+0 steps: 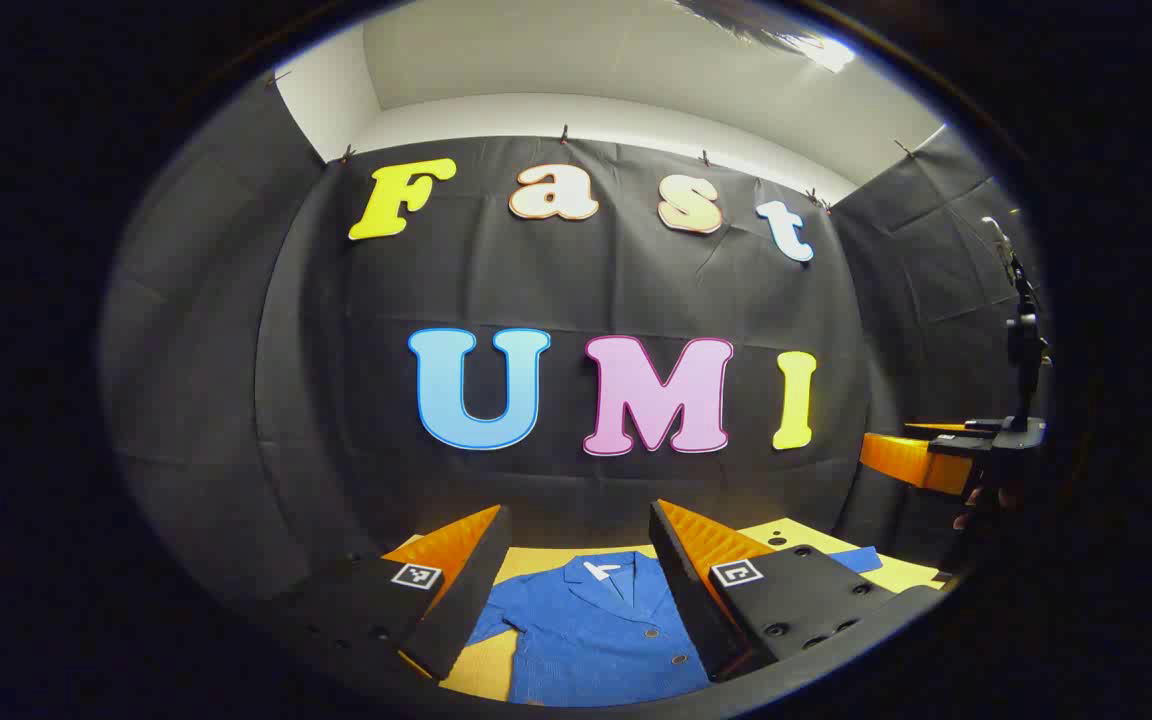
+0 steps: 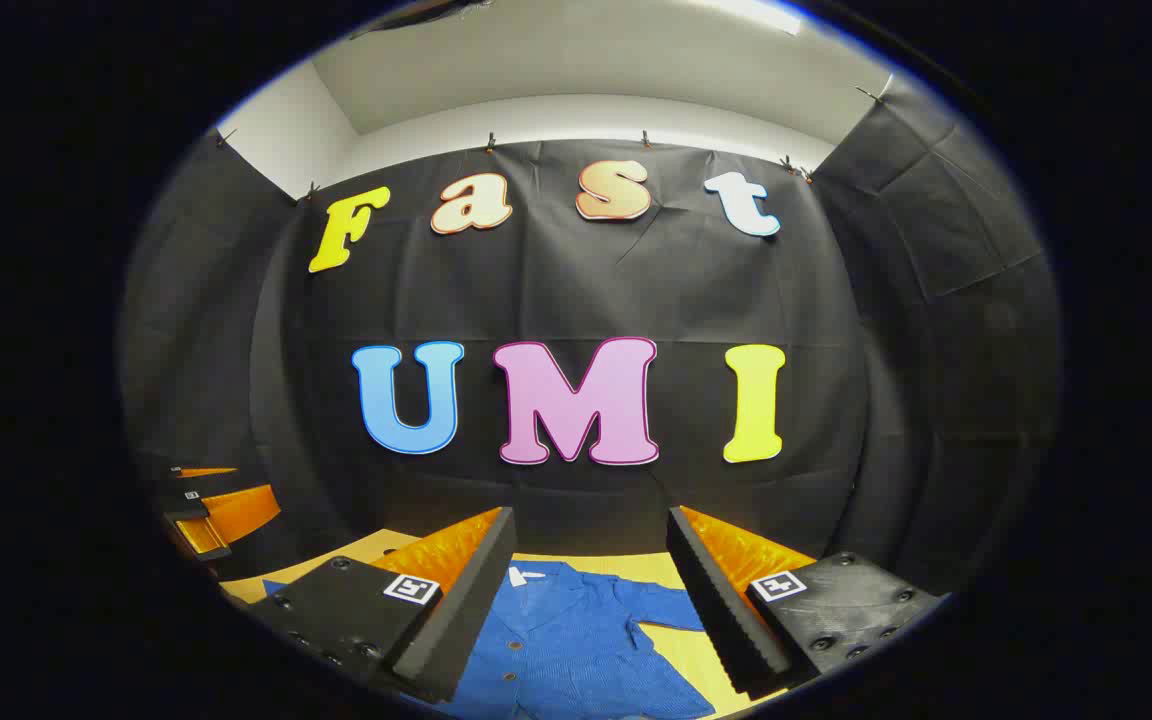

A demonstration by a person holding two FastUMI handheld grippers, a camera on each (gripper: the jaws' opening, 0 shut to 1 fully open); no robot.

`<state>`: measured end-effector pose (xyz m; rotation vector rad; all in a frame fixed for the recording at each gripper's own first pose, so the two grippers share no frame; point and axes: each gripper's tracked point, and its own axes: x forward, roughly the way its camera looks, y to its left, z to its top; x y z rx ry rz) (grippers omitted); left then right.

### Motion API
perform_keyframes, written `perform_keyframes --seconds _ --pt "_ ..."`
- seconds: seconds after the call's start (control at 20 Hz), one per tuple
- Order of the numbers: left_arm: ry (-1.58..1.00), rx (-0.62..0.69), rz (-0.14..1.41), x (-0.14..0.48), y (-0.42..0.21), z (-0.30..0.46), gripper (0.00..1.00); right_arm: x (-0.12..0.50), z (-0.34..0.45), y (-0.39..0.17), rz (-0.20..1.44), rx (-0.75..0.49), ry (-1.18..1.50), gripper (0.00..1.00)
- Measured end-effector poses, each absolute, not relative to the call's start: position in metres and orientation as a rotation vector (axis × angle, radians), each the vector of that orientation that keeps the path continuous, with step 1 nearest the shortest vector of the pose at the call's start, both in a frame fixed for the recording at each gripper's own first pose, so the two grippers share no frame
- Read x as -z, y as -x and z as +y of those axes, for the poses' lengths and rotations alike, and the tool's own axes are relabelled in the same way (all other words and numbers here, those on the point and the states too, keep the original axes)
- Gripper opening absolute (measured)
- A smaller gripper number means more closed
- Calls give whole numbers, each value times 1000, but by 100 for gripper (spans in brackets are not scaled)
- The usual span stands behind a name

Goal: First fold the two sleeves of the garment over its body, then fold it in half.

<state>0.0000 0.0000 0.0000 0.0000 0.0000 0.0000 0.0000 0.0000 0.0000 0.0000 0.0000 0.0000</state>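
Yellow table [image 1: 911, 574], flat blue shirt [image 1: 591, 630], collar wallward.

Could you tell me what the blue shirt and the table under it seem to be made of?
The blue shirt looks like a woven cloth with a matte, slightly ribbed texture; it lies limp, with small buttons down the front. The table looks like a smooth, hard yellow board, perhaps painted wood or laminate; the pictures leave that open.

1. Square black-and-white coded markers [image 1: 416, 576] sit on both fingers of the left gripper [image 1: 581, 512].
2. The right gripper [image 2: 591, 514] bears the same kind.
3. The garment [image 1: 596, 630] has a white neck tag [image 1: 598, 569], too small to read.
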Motion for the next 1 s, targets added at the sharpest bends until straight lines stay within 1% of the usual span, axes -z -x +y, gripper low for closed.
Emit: perform_keyframes --seconds 1.0 --pt "7 0 -1 5 -1 6 80 5 9 -4 22 -9 15 96"
